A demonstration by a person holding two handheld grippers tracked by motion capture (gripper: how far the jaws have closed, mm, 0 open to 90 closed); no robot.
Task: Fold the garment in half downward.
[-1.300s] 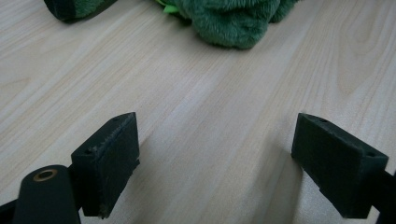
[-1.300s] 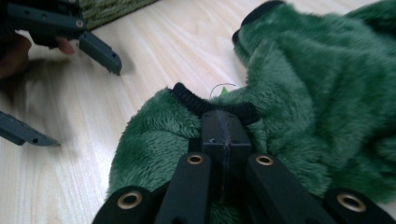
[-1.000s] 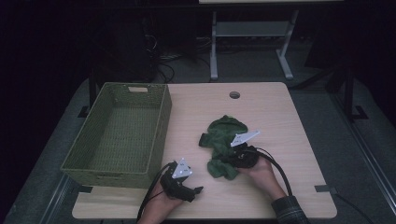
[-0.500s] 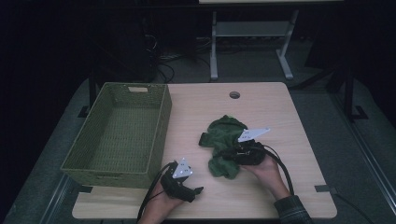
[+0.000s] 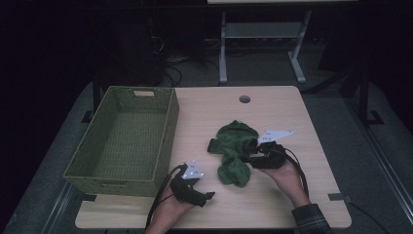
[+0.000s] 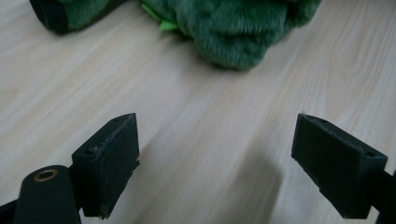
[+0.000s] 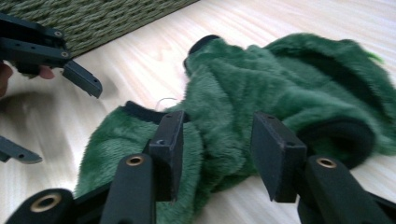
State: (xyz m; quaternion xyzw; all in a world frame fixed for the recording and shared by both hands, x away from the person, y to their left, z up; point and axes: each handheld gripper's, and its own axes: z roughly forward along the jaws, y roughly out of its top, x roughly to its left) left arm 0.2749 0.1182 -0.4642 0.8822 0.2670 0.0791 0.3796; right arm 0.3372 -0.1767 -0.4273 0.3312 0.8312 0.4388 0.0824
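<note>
Bare wood is seen along the near edge of the table [image 5: 272,214], between the two hands, and a wide clear stretch lies at the far side around the round cable hole [image 5: 244,99]. The table's left part is taken up by the woven green basket [image 5: 122,141], whose right wall stands near the left gripper [image 5: 210,195]. That gripper is held low near the front edge, its jaws spread wide over bare wood with nothing between them, as shown in the left gripper view.

Near the middle of the table, right of the basket and apart from it, the green plush garment [image 5: 234,146] is laid in a crumpled heap. Its pile is thick and furry, dark green, with black trim at the openings and a small bright green tag [image 6: 166,23] at one fold. The right gripper [image 7: 219,149] is set against its right side; its jaws have just been opening, and a fold of plush lies between them, loosely and not pinched.
</note>
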